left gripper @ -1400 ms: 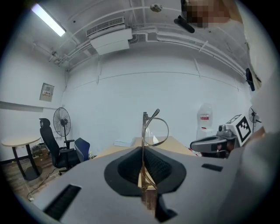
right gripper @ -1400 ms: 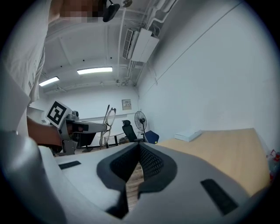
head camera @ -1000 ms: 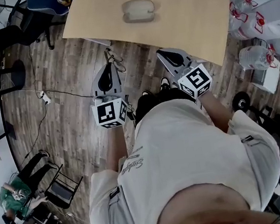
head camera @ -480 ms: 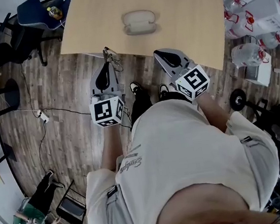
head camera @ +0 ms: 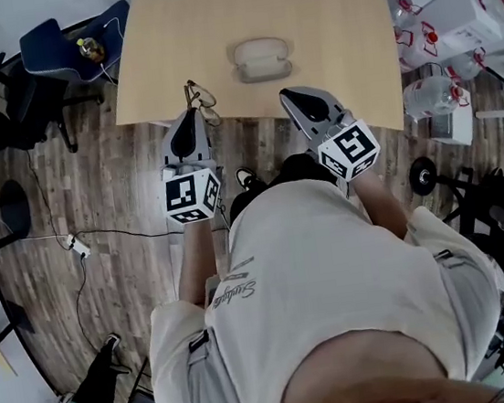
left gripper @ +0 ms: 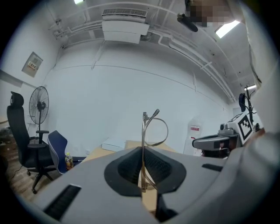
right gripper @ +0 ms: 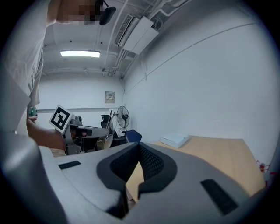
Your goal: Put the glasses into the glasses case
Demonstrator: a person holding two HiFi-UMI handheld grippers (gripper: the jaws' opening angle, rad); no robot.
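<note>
Your left gripper [head camera: 193,113] has its fingers pinched tight on the glasses [head camera: 201,95]. The thin metal frame sticks up out of the pads, with one lens ring standing above the tips. The glasses hang right over the near edge of the desk [head camera: 328,11].

The glasses case [head camera: 262,58] lies flat on the desk, a bit further in and off to the right of the glasses. It looks open to me. It's not touching the glasses, and there's just bare wood between the two.

Your right gripper [head camera: 295,98] is at the desk edge too, near the case on its right side, fingers closed together on nothing.

Other stuff around:
- a white box [left gripper: 113,144] at the far end of the desk
- a blue chair [head camera: 74,35] off the far left corner with a bottle [head camera: 87,50] on it
- a standing fan [left gripper: 39,105] further left
- water jugs [head camera: 427,99] on the floor to the right
</note>
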